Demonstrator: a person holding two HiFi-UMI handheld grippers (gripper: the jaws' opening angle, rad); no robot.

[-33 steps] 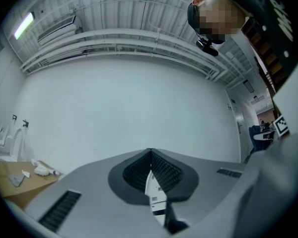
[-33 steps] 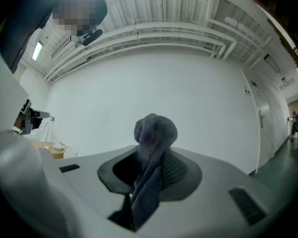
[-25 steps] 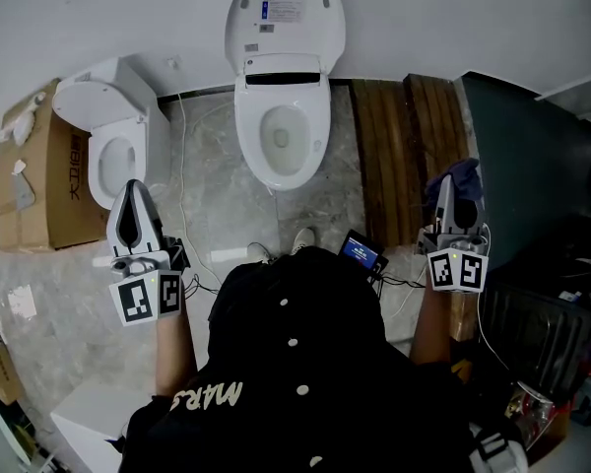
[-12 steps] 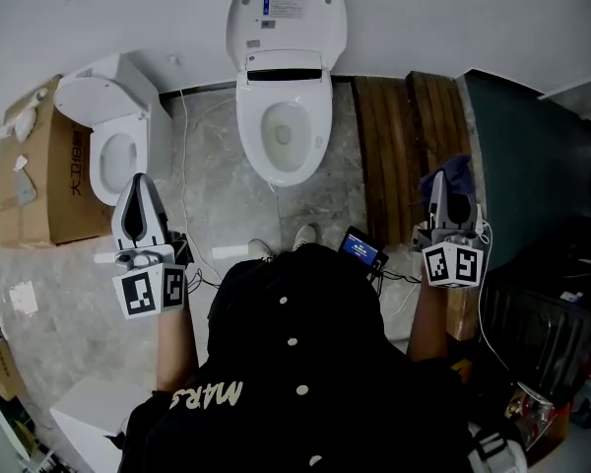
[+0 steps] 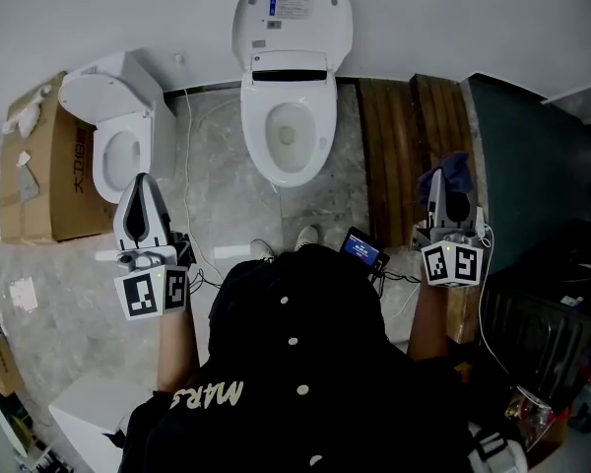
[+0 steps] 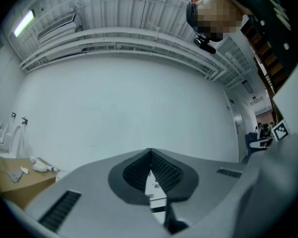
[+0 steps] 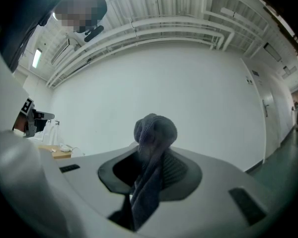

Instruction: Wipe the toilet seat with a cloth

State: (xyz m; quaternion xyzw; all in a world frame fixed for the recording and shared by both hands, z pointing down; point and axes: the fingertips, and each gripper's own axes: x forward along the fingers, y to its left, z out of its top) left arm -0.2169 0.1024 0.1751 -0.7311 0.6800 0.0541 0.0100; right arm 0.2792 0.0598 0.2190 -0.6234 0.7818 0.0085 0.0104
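At 12 o'clock in the head view, the white oval toilet seat lies unwiped. The left gripper at 8 and the right gripper at 4 hang well short of it, barely moved from a second ago.

In the left gripper view, the jaws meet on nothing.

In the right gripper view, the jaws pinch the dark blue-grey terry cloth.

Grey left tongs, right tongs; black buttoned top.

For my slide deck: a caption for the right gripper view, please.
Right gripper shut on a bunched blue-grey cloth, pointing at a white wall.
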